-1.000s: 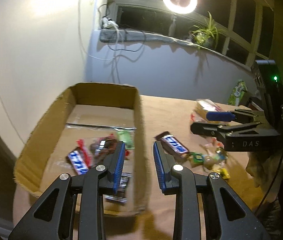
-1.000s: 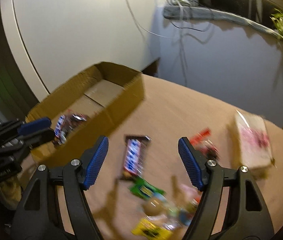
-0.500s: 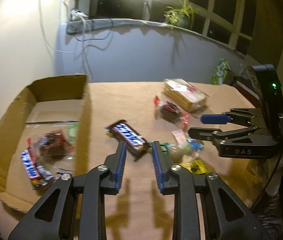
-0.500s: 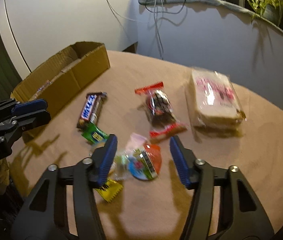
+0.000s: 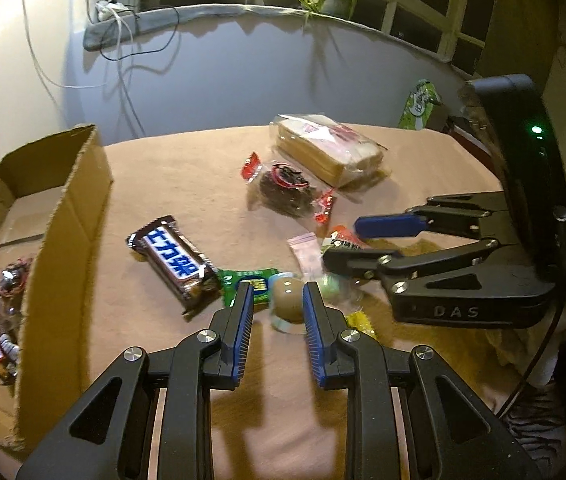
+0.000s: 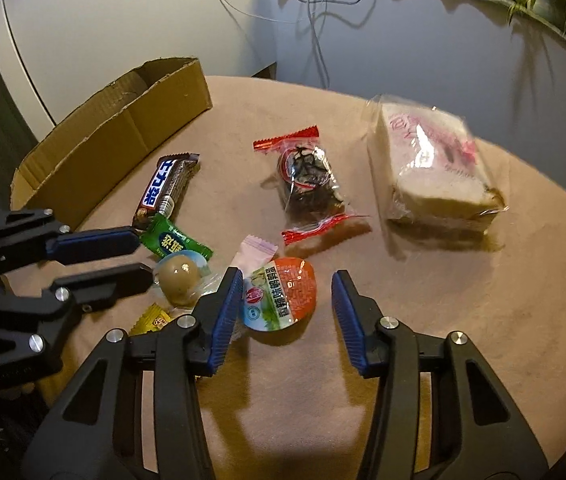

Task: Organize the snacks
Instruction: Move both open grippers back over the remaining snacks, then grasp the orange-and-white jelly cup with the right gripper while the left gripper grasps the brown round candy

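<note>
Two grippers, two snacks lined up

Two grippers descend on the loose pile on the worktop (image 6: 463, 320). The left gripper (image 5: 276, 306) has its jaws narrowly released astride the wrapped brown egg (image 5: 286, 298), not yet pinching. The right gripper (image 6: 286, 292), jaws just closing but unclenched, straddles the orange-lidded jelly cup (image 6: 281, 298), which leans against its left pad. The cardboard box (image 6: 123, 128) lies far left.
</note>
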`<control>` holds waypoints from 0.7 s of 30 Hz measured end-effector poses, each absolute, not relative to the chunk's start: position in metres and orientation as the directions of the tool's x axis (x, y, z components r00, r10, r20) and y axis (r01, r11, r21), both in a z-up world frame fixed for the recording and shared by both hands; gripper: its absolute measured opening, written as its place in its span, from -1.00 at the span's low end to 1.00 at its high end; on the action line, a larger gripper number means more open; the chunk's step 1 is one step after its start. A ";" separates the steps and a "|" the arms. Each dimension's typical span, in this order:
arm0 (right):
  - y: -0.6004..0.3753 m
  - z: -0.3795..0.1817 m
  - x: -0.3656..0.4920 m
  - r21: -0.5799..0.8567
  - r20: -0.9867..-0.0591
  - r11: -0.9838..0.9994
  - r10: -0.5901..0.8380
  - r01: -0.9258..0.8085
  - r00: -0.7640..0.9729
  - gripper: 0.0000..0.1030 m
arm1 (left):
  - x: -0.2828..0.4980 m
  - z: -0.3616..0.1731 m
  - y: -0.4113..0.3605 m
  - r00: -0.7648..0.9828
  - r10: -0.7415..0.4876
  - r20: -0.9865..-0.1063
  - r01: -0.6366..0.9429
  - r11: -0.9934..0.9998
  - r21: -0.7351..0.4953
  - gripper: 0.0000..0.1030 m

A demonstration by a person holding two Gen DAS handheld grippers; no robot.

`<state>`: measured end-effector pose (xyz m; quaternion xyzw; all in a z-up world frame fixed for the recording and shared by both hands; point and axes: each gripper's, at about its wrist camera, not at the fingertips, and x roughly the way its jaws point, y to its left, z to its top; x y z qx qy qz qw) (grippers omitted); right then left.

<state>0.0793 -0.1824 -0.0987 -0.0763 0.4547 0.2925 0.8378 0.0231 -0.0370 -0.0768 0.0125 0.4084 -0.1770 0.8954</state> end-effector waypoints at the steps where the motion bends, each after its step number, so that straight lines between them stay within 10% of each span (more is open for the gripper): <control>1: -0.183 -0.101 0.080 0.147 -0.810 0.815 0.425 -0.560 0.405 -0.05 | 0.023 -0.077 -0.040 0.602 -0.308 -0.737 0.334 0.935 -0.119 -0.54; 21: -0.196 -0.101 0.079 0.163 -0.807 0.826 0.426 -0.540 0.408 -0.37 | 0.033 -0.091 -0.057 0.570 -0.282 -0.772 0.351 0.933 -0.081 -0.48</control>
